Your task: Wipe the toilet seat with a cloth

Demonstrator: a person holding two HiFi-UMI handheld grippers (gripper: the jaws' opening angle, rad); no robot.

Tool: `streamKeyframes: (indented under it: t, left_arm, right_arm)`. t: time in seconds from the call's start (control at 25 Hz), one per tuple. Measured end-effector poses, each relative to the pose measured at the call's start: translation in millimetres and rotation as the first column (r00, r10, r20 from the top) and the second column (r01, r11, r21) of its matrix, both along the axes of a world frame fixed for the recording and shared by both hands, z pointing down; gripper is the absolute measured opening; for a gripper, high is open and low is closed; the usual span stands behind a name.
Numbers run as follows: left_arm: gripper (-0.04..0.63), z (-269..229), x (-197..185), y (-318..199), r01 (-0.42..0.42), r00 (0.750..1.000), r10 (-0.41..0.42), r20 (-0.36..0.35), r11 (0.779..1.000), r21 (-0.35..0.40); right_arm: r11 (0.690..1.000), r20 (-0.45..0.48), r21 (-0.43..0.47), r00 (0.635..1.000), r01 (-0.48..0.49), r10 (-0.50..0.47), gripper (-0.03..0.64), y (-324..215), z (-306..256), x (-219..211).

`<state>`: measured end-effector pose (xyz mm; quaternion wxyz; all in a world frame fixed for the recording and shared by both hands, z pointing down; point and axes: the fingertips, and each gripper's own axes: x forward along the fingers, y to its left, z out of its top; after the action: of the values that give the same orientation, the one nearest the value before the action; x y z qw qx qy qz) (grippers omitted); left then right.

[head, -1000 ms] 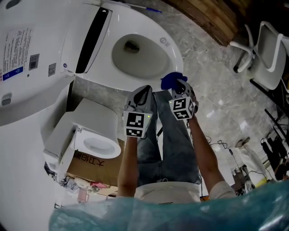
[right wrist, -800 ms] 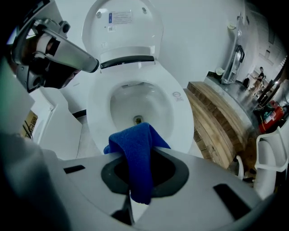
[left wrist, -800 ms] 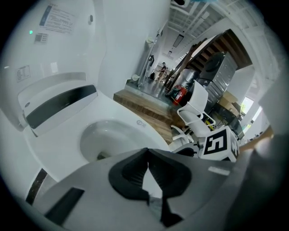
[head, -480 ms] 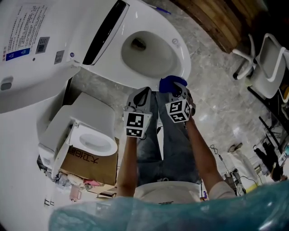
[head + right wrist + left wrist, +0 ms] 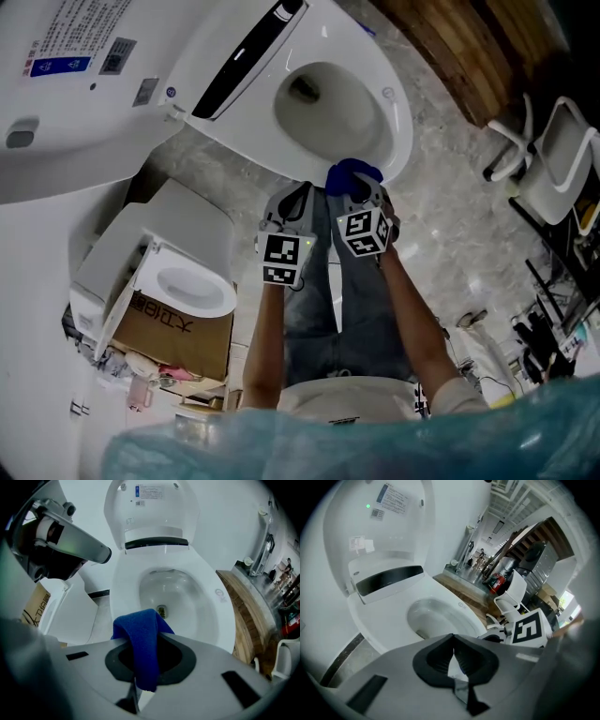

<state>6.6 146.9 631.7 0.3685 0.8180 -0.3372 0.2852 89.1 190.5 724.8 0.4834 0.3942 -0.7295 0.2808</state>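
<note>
A white toilet stands with its lid (image 5: 84,84) up and its seat (image 5: 398,122) down around the bowl. A blue cloth (image 5: 351,174) hangs from my right gripper (image 5: 362,187), which is shut on it just at the seat's front edge. In the right gripper view the cloth (image 5: 144,641) drapes over the closed jaws, with the seat (image 5: 213,606) right ahead. Beside it on the left, my left gripper (image 5: 296,192) is shut with nothing in it; in the left gripper view its jaws meet at the left gripper (image 5: 453,644), short of the seat (image 5: 396,620).
A second smaller white toilet (image 5: 183,267) sits on a cardboard box (image 5: 178,333) at the left. A white chair (image 5: 553,164) stands on the marble floor at the right, by a wooden platform (image 5: 469,56). The person's legs (image 5: 342,300) are below the grippers.
Both grippers have edged nearer to the toilet's front rim, so the blue cloth now sits at the seat's edge. The head view has swung, shifting the toilet right in the picture.
</note>
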Motion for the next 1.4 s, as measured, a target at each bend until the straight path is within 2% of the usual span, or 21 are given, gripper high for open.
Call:
streamKeyframes:
  t: [0.72,1.4]
  left_arm:
    - [0.011,9.1,-53.1,-8.9,0.143,0.99,-0.143,0.01,0.989,-0.025]
    - [0.011,13.0,-93.8,-28.3,0.188,0.982,-0.188,0.017,0.982,-0.033]
  right_arm:
    - [0.996,0.048,-0.005,0.994,0.095,-0.094,0.029,-30.5,0.2,-59.7]
    - [0.989,0.072,0.014,0.986,0.148,-0.149,0.029,-68.6,-1.6,-114.0]
